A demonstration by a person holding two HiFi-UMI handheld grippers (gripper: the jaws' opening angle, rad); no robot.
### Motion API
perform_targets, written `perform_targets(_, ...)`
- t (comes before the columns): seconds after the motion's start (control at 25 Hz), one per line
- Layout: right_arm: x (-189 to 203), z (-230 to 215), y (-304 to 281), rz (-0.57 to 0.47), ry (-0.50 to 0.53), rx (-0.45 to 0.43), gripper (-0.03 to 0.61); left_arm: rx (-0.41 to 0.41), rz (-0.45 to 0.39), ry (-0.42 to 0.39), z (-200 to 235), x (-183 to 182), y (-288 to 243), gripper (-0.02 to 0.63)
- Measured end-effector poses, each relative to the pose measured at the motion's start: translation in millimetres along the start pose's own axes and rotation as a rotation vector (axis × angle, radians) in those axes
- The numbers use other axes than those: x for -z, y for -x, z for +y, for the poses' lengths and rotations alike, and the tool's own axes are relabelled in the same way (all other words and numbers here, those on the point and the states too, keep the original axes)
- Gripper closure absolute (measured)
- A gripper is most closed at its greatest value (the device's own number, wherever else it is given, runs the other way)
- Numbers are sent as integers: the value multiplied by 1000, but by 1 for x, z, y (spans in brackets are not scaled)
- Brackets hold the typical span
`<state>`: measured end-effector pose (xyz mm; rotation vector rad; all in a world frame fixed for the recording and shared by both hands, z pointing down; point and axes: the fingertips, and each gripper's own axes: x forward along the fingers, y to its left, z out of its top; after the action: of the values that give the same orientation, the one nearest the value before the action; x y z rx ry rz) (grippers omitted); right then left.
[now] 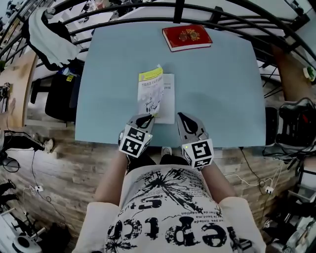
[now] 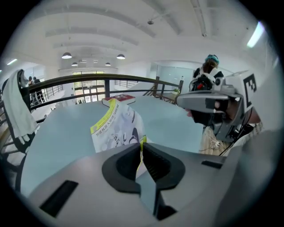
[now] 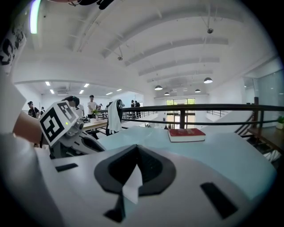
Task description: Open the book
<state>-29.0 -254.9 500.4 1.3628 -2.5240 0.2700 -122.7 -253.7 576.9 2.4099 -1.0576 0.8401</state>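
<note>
A thin book lies on the light blue table near its front edge. Its yellow-banded front cover is raised off the white inner page. My left gripper is shut on the cover's near corner; in the left gripper view the cover stands up from between the closed jaws of the left gripper. My right gripper hovers just right of the book, shut with nothing in it. In the right gripper view the right gripper points across the table.
A red hardcover book lies at the table's far side, also in the right gripper view. A black railing curves behind the table, with a white cloth draped over it at the left. The person's torso is close to the front edge.
</note>
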Motion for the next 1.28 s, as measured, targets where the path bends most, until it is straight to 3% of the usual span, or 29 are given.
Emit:
perform_targets(0.2,-15,26,-16,-32,16,-64,568,-78,-50,44,29,7,37,583)
perform_targets(0.56,-40,72,-39,-102,60,-168,568,-211,-109,212,91,44,83,583)
perform_targets(0.84,-47,94,-56,-98,71,-181,568,-237,-60,255,137,79,90,580)
perform_targets(1.12,-45,108,-74,-72,77,-151,568,-214,-1,370,166,128,74,561)
perform_targets(1.28,-45,116,-82,-53,73,-125,568,-190,44,359,174,146,62,551)
